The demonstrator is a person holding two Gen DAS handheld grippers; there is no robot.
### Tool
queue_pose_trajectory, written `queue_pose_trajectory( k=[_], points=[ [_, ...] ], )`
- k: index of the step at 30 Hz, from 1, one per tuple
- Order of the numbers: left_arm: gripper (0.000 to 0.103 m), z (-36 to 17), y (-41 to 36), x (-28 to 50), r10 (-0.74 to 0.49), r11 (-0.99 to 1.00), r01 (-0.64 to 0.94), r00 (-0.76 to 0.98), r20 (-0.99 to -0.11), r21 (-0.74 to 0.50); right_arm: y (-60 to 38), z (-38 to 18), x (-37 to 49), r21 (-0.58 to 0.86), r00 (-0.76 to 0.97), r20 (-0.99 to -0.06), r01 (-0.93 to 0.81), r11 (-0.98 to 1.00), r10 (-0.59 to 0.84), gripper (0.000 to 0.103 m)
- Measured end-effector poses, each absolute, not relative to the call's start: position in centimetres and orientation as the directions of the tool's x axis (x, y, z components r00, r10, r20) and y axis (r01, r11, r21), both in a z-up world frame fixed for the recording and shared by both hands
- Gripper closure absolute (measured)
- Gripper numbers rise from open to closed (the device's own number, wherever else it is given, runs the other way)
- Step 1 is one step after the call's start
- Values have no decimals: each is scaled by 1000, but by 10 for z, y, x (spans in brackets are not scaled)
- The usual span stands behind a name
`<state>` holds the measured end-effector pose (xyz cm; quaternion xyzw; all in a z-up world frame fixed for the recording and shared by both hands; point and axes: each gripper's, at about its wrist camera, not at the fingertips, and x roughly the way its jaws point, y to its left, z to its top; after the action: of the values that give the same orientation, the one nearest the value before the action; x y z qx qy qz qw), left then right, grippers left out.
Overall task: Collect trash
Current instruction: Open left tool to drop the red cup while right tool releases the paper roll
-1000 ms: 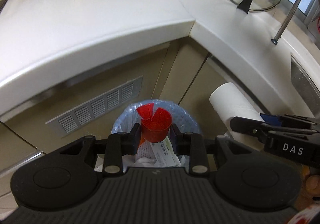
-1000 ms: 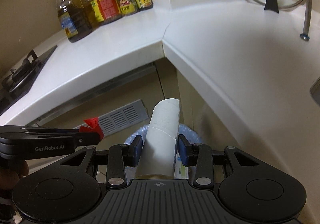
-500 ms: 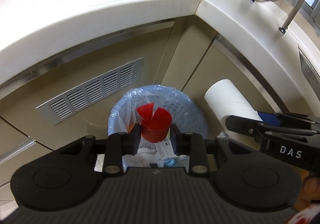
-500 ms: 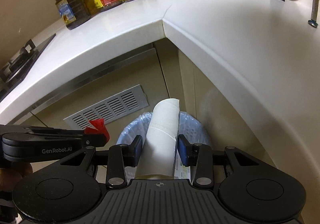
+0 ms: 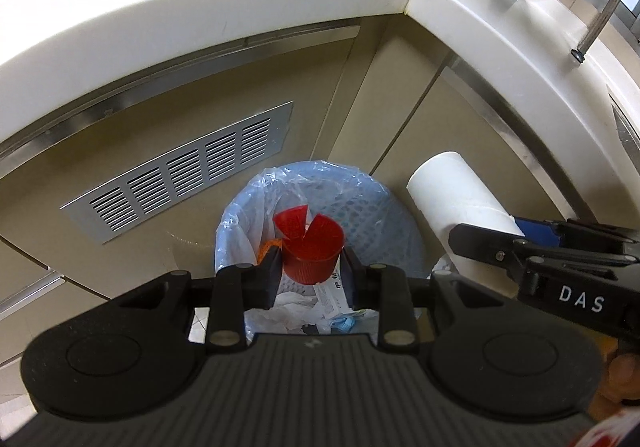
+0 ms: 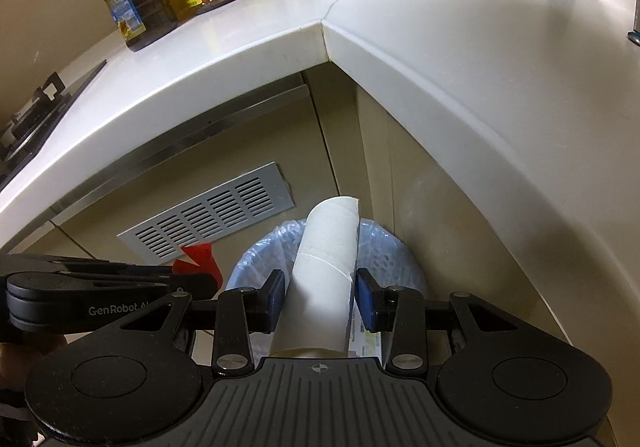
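Both claws have come lower toward the lined trash bin [image 5: 320, 207]: left claw [image 5: 308, 272] pinches a red cap [image 5: 312, 253], right claw [image 6: 321, 295] grips a cardboard tube [image 6: 326, 271], bin beneath them.

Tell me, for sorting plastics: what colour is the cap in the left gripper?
Red cap; clearest in the left wrist view.
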<state>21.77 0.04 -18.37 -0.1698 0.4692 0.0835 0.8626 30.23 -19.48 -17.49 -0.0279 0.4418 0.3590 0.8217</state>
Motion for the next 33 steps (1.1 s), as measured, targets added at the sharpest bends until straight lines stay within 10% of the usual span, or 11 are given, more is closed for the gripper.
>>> queue_pose_trajectory(
  k=[33],
  points=[
    [60, -208, 19, 215, 2, 919, -338, 513, -858, -201, -179, -189, 308, 265, 339, -758, -622, 737, 558, 65]
  ],
)
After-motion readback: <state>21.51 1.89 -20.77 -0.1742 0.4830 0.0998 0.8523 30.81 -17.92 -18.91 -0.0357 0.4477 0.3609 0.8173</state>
